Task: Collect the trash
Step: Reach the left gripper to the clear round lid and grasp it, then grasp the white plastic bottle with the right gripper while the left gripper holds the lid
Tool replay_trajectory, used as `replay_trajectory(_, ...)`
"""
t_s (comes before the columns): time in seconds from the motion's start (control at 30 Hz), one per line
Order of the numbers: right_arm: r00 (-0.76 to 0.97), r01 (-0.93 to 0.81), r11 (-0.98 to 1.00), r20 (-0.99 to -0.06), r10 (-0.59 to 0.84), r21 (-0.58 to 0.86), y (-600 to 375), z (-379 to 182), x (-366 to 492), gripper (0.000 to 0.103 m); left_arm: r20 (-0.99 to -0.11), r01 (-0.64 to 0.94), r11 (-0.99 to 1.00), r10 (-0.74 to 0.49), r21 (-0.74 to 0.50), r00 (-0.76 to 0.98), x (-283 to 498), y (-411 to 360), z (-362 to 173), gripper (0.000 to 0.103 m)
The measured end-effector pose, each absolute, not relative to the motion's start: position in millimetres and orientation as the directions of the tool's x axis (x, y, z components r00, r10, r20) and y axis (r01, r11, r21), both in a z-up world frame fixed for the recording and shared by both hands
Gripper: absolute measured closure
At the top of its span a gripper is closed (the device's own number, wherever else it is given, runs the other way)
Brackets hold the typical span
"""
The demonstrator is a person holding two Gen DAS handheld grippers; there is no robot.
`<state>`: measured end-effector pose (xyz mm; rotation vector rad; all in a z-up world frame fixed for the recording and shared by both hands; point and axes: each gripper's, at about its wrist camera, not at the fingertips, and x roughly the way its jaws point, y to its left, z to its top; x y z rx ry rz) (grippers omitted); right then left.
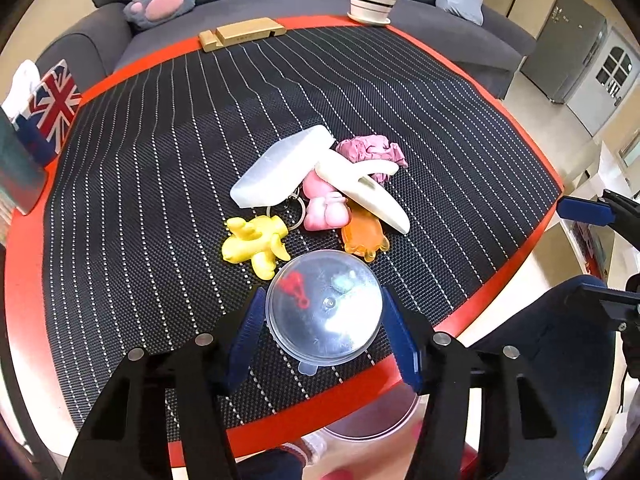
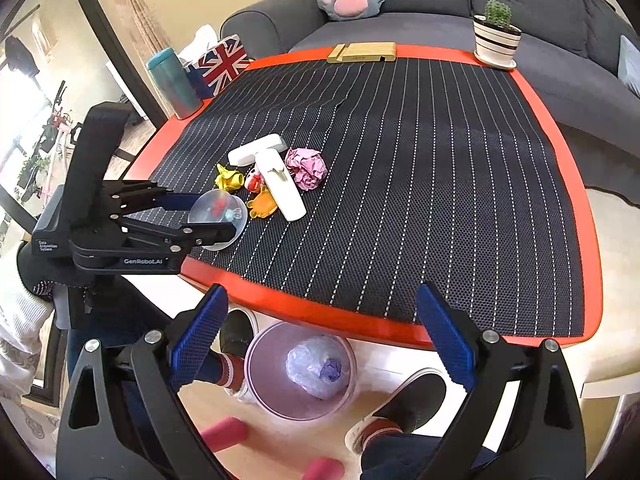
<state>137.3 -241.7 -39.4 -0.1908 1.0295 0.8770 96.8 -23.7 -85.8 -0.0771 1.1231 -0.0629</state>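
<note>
"GenRobot.AI" is printed on the left gripper [image 2: 218, 216], clamped level around a clear plastic dome lid [image 1: 324, 306]; at five o'clock, the right gripper [image 2: 320, 336] is held wide apart, empty.

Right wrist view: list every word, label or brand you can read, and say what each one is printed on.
"GenRobot.AI": on the black body of the left gripper, along its lower side.
Small white print, three short lines, on the rear block of that gripper: too small to read.
Dark mark on the front of the wooden stand: too blurred to read.
The Union Jack tissue box carries a flag pattern, no text.
</note>
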Motion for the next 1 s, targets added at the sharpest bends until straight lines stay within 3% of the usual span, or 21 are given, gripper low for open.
replay_trajectory(0.83,0.202,-0.843,0.512,-0.785,0.585,0.165,-169,-20,166,0.010,-0.834,-0.018,0.992,-0.095,-0.125,0.543,56,0,-42,0.045)
replay_trajectory(0.9,0.196,-0.852,0.499,-0.787,0.586,0.160,-163,-23,170,0.013,-0.832,-0.020,0.992,-0.096,-0.128,0.546,53,2,-41,0.045)
replay_trajectory(1.0,0.170,-0.865,0.475,-0.798,0.578,0.160,-152,-30,176,0.026,-0.830,-0.029,0.991,-0.096,-0.134,0.550,52,6,-41,0.045)
